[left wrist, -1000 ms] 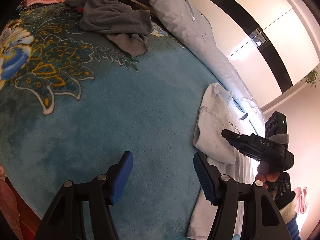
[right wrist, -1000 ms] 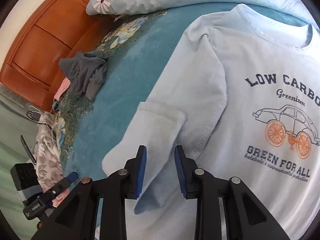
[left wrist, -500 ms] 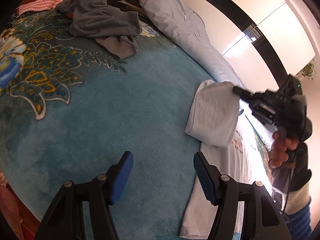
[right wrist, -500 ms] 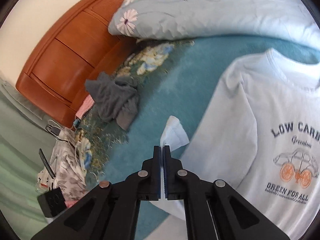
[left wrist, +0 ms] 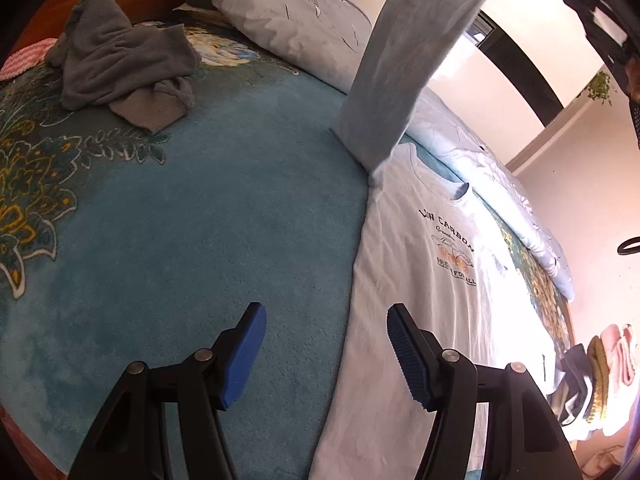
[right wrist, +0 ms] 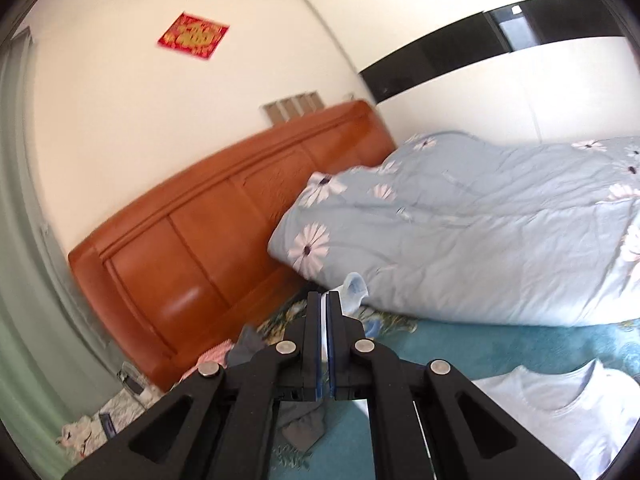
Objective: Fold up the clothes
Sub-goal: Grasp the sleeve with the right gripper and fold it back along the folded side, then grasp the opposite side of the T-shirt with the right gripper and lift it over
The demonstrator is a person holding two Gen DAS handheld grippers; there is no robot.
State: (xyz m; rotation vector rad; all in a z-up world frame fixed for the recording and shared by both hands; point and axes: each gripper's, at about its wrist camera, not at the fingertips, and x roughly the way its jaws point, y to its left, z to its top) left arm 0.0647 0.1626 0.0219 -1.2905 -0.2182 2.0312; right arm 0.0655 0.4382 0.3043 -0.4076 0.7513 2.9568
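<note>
Shirt (left wrist: 416,280) lay flat on blanket (left wrist: 180,240); sleeve (left wrist: 404,60) raised, pinched by right gripper (right wrist: 323,300). Left gripper (left wrist: 324,356) hovered, jaws apart, empty. Body folds remained.

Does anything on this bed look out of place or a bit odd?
Yes. One sleeve of the pale blue T-shirt is stretched straight up off the bed, pinched in the right gripper. A crumpled grey garment lies unfolded near the headboard.
</note>
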